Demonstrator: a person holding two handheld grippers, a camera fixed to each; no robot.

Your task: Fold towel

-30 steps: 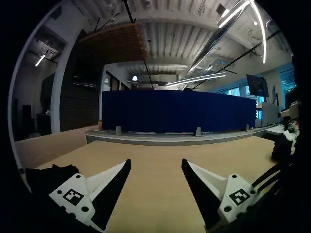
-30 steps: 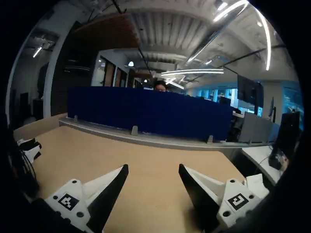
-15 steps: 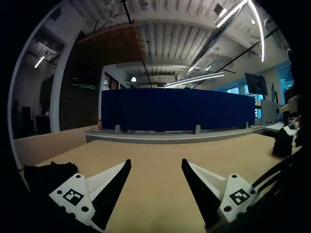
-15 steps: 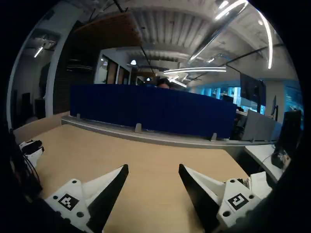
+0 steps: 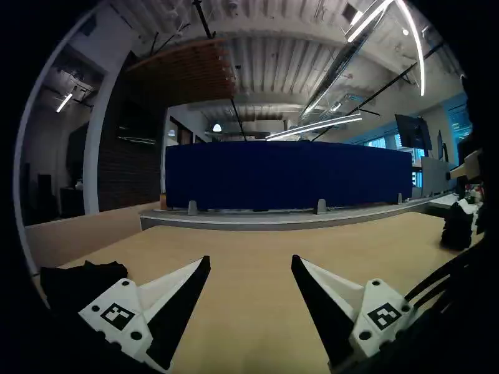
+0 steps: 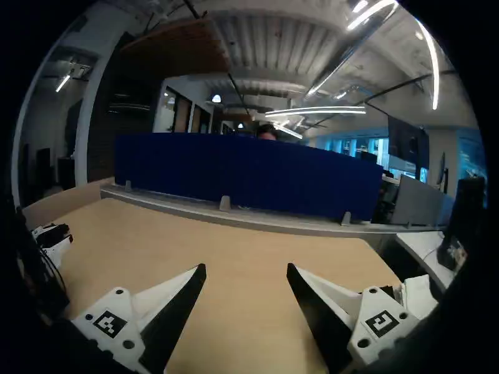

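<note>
Fingers (image 5: 181,299) apart and empty, the left gripper (image 5: 249,268) and right gripper (image 6: 246,274) are held over the pale wooden bench (image 5: 249,246), its dark crumpled cloth (image 5: 75,280) ungrasped; folding is judged unstarted.

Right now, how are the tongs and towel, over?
Left tongs open, empty. Right tongs open, empty. Dark crumpled cloth lies untouched left of left tongs, on pale wooden table. No obstacle seen.

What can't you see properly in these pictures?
Left gripper view: dark cloth, partly behind a finger of the left gripper and cut by the edge; shape unclear.
Right gripper view: a person mostly hidden behind the blue divider.
Left gripper view: a dark object at the right edge, cut off.
</note>
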